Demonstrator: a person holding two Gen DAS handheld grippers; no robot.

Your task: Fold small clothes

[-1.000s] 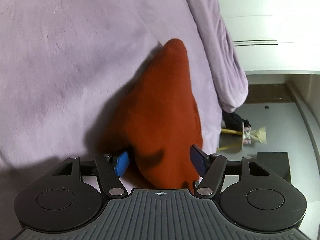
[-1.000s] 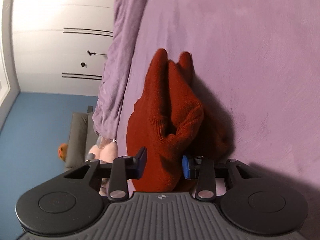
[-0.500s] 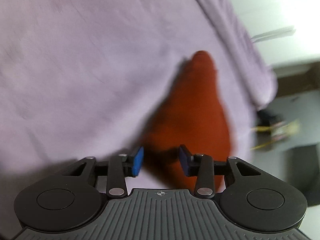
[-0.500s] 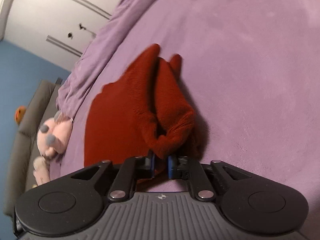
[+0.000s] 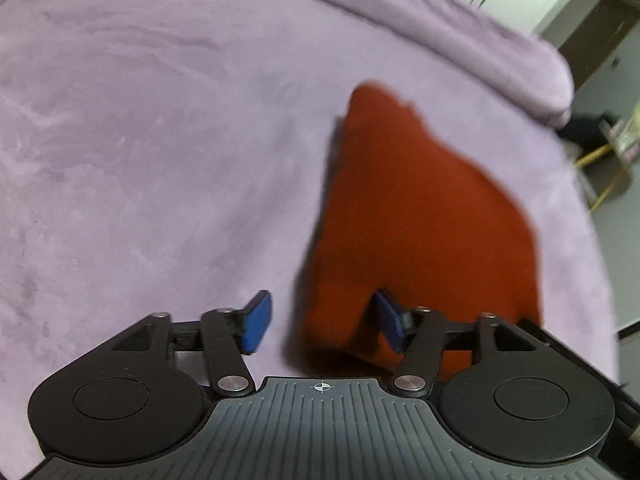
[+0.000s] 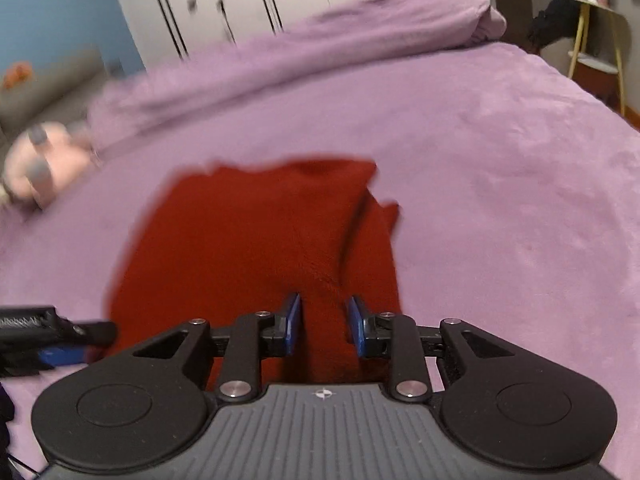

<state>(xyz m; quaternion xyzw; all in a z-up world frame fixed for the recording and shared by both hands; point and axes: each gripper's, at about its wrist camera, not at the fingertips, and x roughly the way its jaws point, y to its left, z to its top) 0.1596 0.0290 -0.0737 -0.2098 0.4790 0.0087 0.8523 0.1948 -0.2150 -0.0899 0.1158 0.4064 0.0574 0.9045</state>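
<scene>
A bed covered in a plush lilac blanket (image 6: 500, 184) fills most of both views, its far edge bunched into a thick rolled ridge (image 6: 360, 28). Behind it in the right wrist view stands a white wardrobe (image 6: 256, 4) with dark vertical seams and small dark handles, next to a blue wall (image 6: 52, 28). A grey sofa (image 6: 48, 84) sits low at the left with a blurred orange object on it, and a pink plush toy (image 6: 44, 164) lies at the blanket's left edge. At the right, a yellow-legged side table (image 6: 592, 36) carries small items, with something dark draped beside it. The left wrist view shows pale grey floor (image 5: 616, 240). The light is dim and even.
</scene>
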